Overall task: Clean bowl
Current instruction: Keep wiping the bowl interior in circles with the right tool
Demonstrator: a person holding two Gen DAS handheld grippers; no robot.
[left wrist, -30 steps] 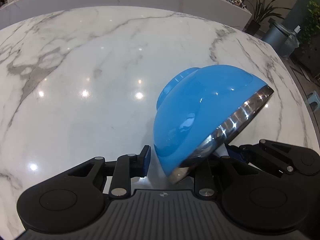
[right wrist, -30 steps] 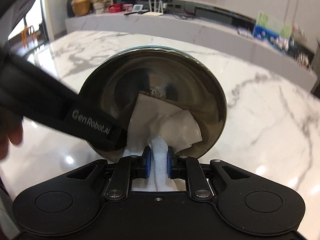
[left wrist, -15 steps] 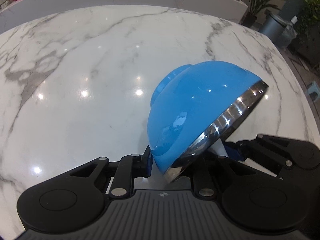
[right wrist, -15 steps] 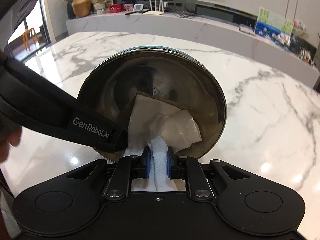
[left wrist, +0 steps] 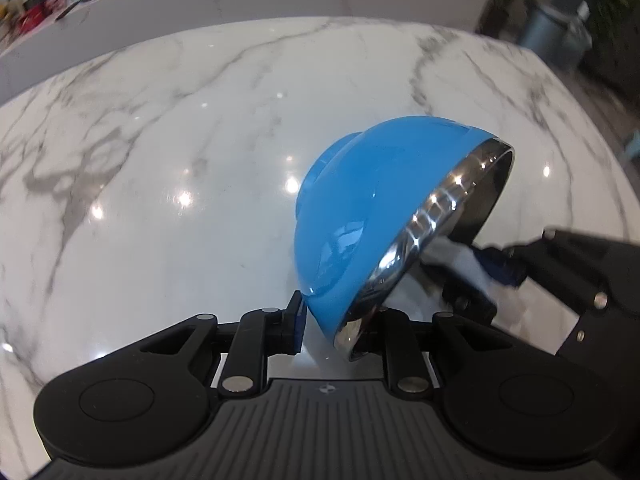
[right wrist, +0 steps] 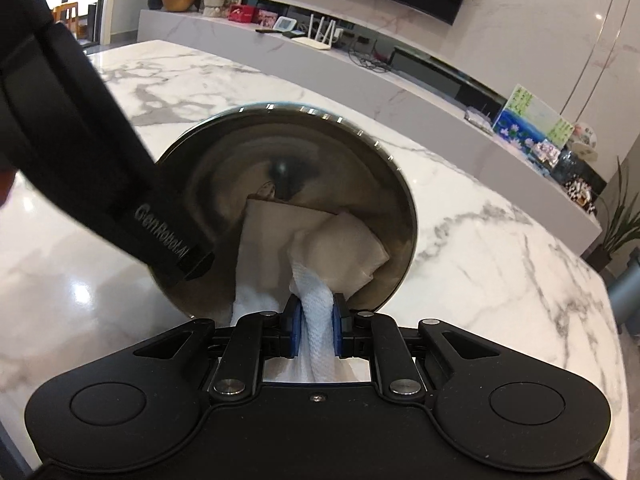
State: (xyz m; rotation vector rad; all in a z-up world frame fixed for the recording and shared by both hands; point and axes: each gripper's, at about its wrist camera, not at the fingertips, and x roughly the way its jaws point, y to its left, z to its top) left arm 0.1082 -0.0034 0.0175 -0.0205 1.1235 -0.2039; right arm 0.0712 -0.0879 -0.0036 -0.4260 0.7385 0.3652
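A bowl, blue outside (left wrist: 372, 208) and steel inside (right wrist: 320, 168), is held tilted on its side above the marble table. My left gripper (left wrist: 336, 328) is shut on the bowl's lower rim; it shows as a black bar (right wrist: 100, 176) at the left of the right wrist view. My right gripper (right wrist: 316, 330) is shut on a white paper towel (right wrist: 316, 248), whose folded end is pressed inside the bowl's lower half. The right gripper also shows in the left wrist view (left wrist: 500, 272), at the bowl's mouth.
The white marble table (left wrist: 160, 160) spreads all around the bowl. A long marble counter (right wrist: 400, 80) with small items stands behind it. A grey bin (left wrist: 560, 36) and plants stand past the table's far right corner.
The bowl has tipped and turned a little, its mouth facing more to the right. The towel has shifted inside the bowl. Both grips hold as before.
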